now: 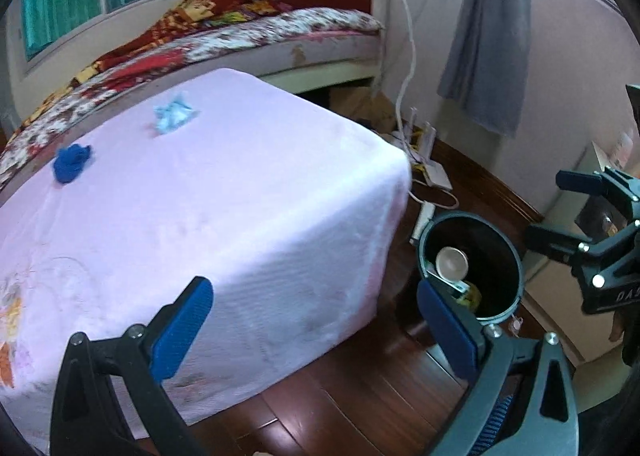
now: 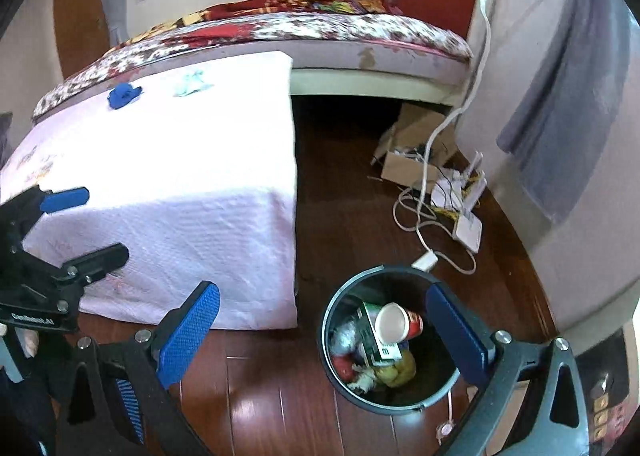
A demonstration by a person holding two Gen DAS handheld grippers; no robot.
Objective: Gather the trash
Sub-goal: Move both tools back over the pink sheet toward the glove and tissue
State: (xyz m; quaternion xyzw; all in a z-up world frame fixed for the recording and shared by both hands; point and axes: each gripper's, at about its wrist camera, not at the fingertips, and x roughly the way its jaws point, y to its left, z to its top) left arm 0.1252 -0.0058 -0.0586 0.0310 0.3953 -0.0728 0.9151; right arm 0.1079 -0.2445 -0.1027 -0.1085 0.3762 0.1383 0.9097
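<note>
A dark blue crumpled wad point(image 1: 72, 163) and a light blue crumpled wad point(image 1: 173, 117) lie on the pink-covered table point(image 1: 240, 216); both also show in the right wrist view, dark blue point(image 2: 124, 94) and light blue point(image 2: 191, 84). A round dark bin point(image 2: 390, 340) stands on the floor right of the table, holding a cup point(image 2: 396, 323), a carton and other trash; it also shows in the left wrist view point(image 1: 470, 268). My left gripper point(image 1: 316, 330) is open and empty over the table's near corner. My right gripper point(image 2: 324, 336) is open and empty above the bin.
A bed point(image 2: 280, 28) with a patterned blanket stands behind the table. A cardboard box point(image 2: 416, 144), white cables and a router point(image 2: 468, 228) lie on the wooden floor near the wall. A grey curtain point(image 1: 488, 36) hangs at the right.
</note>
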